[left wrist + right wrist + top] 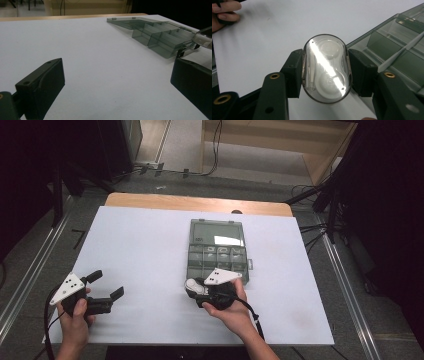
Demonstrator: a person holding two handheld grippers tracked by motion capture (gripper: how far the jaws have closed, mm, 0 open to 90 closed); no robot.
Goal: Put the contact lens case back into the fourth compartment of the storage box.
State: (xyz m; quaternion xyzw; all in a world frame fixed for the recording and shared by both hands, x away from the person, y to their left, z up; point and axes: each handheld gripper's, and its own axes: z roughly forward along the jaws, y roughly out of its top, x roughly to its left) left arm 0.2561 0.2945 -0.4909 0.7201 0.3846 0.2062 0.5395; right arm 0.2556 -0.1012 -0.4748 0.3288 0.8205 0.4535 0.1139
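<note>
A clear oval case (pixel 326 68) with two round white wells inside is clamped between the jaws of my right gripper (pixel 325 72), which is shut on its two long sides. From above, that case (pixel 192 286) sits just in front of the near edge of a smoky grey compartment box (pixel 218 251), whose lid lies open toward the far side. The box (pixel 160 35) is also in the left gripper view, at upper right. My left gripper (pixel 107 287) hovers at the near left of the table, open, nothing between its fingers (pixel 41 86).
A white sheet (pixel 150 250) covers the table, with a wooden strip (pixel 195 202) at the far edge. Cables and dark stands lie on the floor beyond. A person's fingers (pixel 225 11) are at the top left of the right gripper view.
</note>
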